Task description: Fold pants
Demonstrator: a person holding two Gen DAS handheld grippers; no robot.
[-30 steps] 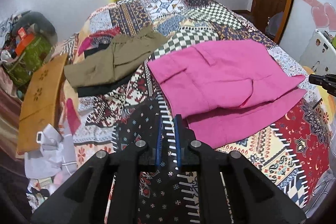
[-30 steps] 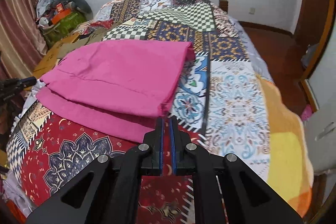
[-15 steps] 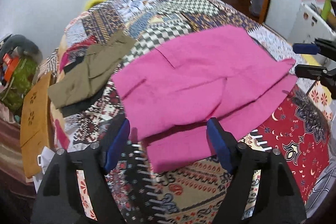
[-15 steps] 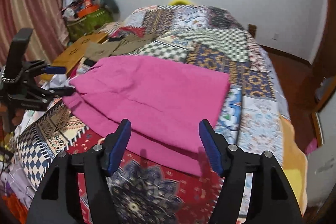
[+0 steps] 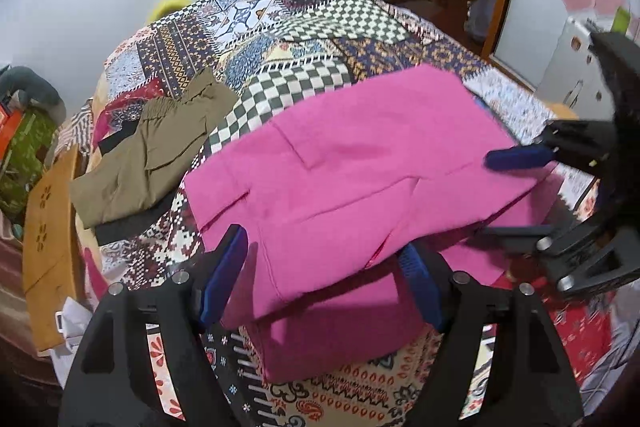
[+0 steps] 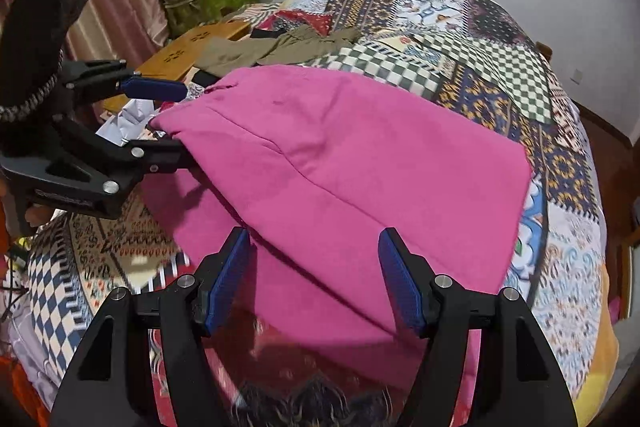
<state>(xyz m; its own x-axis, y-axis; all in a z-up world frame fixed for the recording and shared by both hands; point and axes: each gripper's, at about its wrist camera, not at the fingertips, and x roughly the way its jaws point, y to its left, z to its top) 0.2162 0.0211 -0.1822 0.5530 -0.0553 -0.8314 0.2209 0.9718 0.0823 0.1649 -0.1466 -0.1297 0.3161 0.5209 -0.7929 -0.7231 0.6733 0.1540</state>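
I see the pink pants (image 5: pixel 360 163) lying folded on the patchwork bed (image 5: pixel 320 27). My left claw (image 5: pixel 324 279) is spread wide over their near edge and grips nothing. My right claw (image 6: pixel 316 279) is released too, wide apart above the pants' other end.

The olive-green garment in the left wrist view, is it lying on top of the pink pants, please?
No, the olive-green garment lies apart on the quilt, beside the pink pants.
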